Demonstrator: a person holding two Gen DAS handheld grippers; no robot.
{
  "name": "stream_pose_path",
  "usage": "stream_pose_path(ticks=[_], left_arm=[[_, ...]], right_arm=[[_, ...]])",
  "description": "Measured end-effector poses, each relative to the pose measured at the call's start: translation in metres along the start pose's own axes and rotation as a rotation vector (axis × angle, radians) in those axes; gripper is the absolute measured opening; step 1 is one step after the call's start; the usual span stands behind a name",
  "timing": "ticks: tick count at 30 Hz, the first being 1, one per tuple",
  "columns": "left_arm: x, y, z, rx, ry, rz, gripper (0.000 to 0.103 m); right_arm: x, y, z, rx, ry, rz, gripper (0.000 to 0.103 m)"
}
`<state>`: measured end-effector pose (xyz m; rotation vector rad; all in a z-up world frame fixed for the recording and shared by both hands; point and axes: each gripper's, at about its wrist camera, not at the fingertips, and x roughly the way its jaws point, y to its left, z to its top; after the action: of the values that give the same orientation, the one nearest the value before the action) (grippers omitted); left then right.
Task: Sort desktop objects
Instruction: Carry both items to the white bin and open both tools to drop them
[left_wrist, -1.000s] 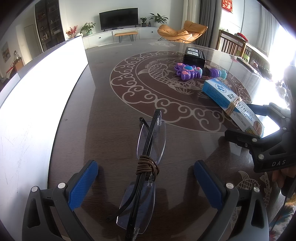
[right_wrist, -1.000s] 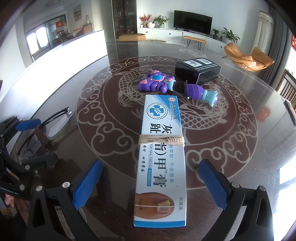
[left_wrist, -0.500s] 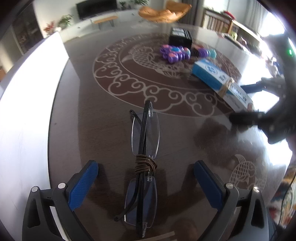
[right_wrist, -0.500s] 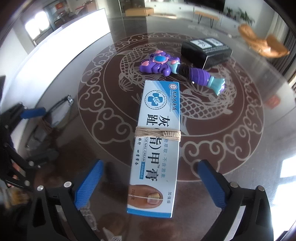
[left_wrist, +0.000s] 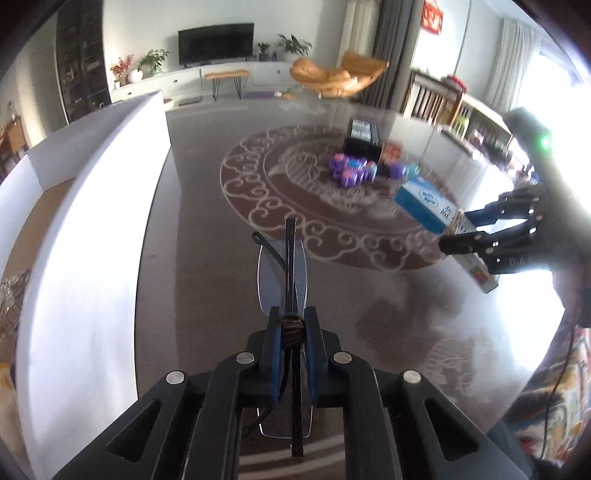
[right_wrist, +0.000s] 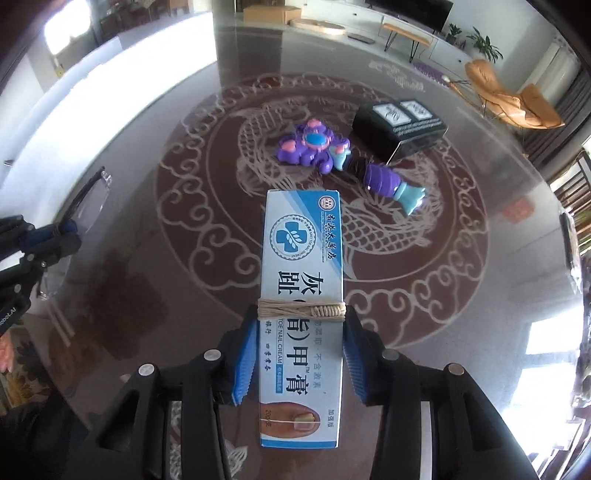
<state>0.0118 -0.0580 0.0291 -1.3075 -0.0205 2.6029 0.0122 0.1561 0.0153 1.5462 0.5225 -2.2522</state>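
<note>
1. Left claw (left_wrist: 291, 341) pinches the folded glasses (left_wrist: 286, 269) at their cord-wrapped middle, above the dark glass worktop (left_wrist: 207, 266).
2. Right claw (right_wrist: 301, 345) clamps the blue nail-cream box (right_wrist: 301, 258) on both long sides, just behind its twine binding.
3. Beyond the box, a purple toy (right_wrist: 310, 147) lies on the worktop's dragon pattern.
4. Farthest, a black box (right_wrist: 400, 127) sits just beside the toy.

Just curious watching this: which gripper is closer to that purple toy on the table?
Right. The right gripper, shut on the nail cream box, faces the purple toy just beyond it. The left gripper, holding the glasses, sits farther off to the side.
</note>
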Motion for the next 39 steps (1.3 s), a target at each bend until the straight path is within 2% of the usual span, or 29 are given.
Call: stream_pose_path(ticks=[3,8,12,14,16,18,22,25,28,29,30,31,32,34,36,39], left_arm=[[-0.029,-0.004,-0.003,-0.034,-0.074,-0.045,0.011],[-0.094,0.012,0.009,-0.094,-0.221,-0.09,0.011],[-0.138,0.061,0.015,-0.155,-0.29,-0.039,0.011],[-0.155,0.092,0.015,-0.18,-0.305,0.042,0.011],[-0.163,0.128,0.01,-0.221,-0.294,0.123,0.011],[-0.164,0.162,0.003,-0.277,-0.267,0.174,0.011],[-0.157,0.222,-0.016,-0.355,-0.176,0.297,0.011],[-0.145,0.25,-0.024,-0.383,-0.109,0.325,0.011],[-0.124,0.266,-0.026,-0.401,-0.01,0.319,0.013],[-0.117,0.269,-0.026,-0.406,0.03,0.332,0.023],[-0.111,0.273,-0.028,-0.409,0.056,0.357,0.053],[-0.107,0.272,-0.03,-0.408,0.063,0.387,0.068],[-0.106,0.268,-0.032,-0.401,0.05,0.406,0.086],[-0.116,0.256,-0.033,-0.357,-0.01,0.471,0.088],[-0.122,0.247,-0.035,-0.349,-0.054,0.496,0.09],[-0.136,0.238,-0.029,-0.361,-0.145,0.487,0.09]], right_arm=[[-0.032,0.005,0.006,-0.016,-0.049,-0.01,0.043],[-0.081,0.034,0.056,-0.047,-0.161,0.009,0.043],[-0.116,0.082,0.105,-0.083,-0.272,0.09,0.043],[-0.128,0.118,0.13,-0.111,-0.324,0.148,0.043],[-0.134,0.155,0.153,-0.133,-0.357,0.233,0.043],[-0.129,0.191,0.168,-0.16,-0.36,0.324,0.043],[-0.1,0.273,0.175,-0.257,-0.308,0.424,0.043],[-0.065,0.318,0.17,-0.314,-0.238,0.456,0.044],[-0.028,0.347,0.164,-0.369,-0.139,0.471,0.046],[-0.019,0.352,0.161,-0.381,-0.118,0.463,0.048],[-0.013,0.356,0.159,-0.392,-0.112,0.455,0.062],[-0.011,0.357,0.156,-0.4,-0.122,0.449,0.075],[-0.012,0.355,0.154,-0.403,-0.146,0.443,0.078],[-0.022,0.342,0.149,-0.403,-0.205,0.436,0.079],[-0.034,0.315,0.136,-0.373,-0.287,0.445,0.081],[-0.052,0.277,0.122,-0.313,-0.424,0.402,0.096]])
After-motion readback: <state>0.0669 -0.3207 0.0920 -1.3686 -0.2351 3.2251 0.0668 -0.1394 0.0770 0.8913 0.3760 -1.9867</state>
